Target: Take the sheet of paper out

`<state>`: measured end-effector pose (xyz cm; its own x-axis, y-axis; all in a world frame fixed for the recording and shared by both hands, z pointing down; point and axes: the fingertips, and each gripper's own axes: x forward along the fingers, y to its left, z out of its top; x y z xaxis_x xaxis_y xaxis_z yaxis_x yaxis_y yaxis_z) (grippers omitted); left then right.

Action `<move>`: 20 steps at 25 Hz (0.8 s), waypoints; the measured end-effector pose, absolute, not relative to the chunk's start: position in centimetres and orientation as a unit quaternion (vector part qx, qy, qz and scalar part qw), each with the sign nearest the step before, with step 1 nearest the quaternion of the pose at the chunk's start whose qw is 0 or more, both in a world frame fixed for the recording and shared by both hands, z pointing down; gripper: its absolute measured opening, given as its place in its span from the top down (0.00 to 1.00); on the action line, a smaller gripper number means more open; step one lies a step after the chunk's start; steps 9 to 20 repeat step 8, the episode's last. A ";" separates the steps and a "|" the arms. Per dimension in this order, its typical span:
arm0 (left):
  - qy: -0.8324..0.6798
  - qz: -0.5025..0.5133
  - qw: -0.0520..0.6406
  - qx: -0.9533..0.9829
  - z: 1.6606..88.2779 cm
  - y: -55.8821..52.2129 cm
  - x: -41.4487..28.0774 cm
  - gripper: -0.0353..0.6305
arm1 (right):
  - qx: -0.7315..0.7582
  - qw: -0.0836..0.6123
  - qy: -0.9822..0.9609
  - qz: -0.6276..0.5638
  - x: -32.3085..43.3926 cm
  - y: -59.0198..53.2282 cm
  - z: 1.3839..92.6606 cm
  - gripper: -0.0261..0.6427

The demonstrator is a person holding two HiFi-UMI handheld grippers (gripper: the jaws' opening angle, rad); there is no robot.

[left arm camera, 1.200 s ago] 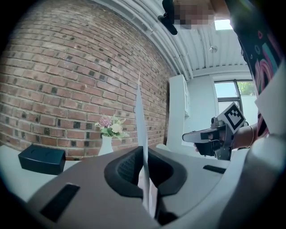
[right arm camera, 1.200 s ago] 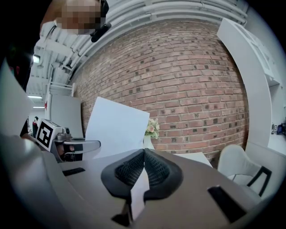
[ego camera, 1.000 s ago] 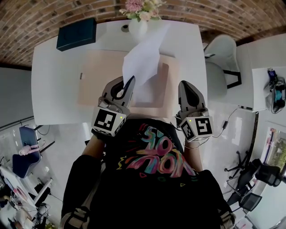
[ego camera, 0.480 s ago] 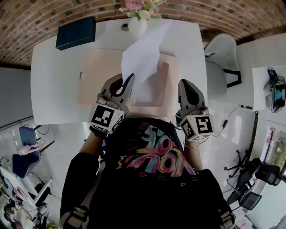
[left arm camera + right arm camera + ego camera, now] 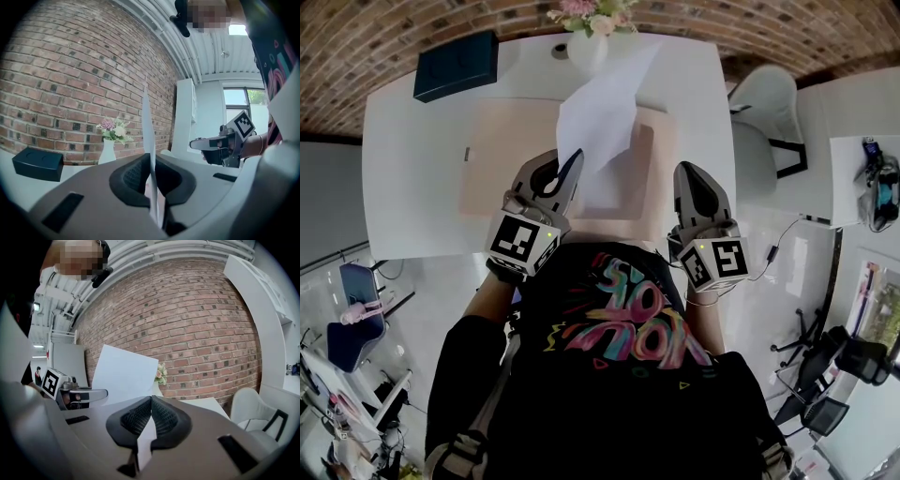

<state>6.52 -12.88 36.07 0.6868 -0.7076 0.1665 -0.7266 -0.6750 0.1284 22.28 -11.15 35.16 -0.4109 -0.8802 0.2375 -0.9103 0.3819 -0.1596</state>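
Observation:
A white sheet of paper (image 5: 598,112) stands up off the table, its lower corner pinched in my left gripper (image 5: 567,164), which is shut on it. In the left gripper view the sheet (image 5: 146,126) shows edge-on, running down between the pads of that gripper (image 5: 151,159). A tan folder (image 5: 502,159) lies flat on the white table (image 5: 412,187) under the sheet. My right gripper (image 5: 689,173) hovers at the table's near edge, to the right of the sheet and apart from it. Its pads meet at the tip (image 5: 151,401) with nothing between them. The sheet (image 5: 123,373) appears at left in the right gripper view.
A white vase of flowers (image 5: 586,37) stands at the table's far edge, just behind the sheet. A dark box (image 5: 457,66) sits at the far left corner. A white chair (image 5: 764,122) stands to the right of the table.

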 end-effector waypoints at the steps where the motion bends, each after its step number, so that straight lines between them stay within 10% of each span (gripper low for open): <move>1: -0.391 0.051 0.093 0.914 36.1 -12.9 6.6 0.91 | 0.539 0.057 -0.830 0.132 22.3 -11.2 35.2 0.93; 20: -0.380 0.056 0.087 0.919 36.3 -13.2 6.6 0.91 | 0.540 0.059 -0.830 0.129 22.1 -11.3 35.3 0.93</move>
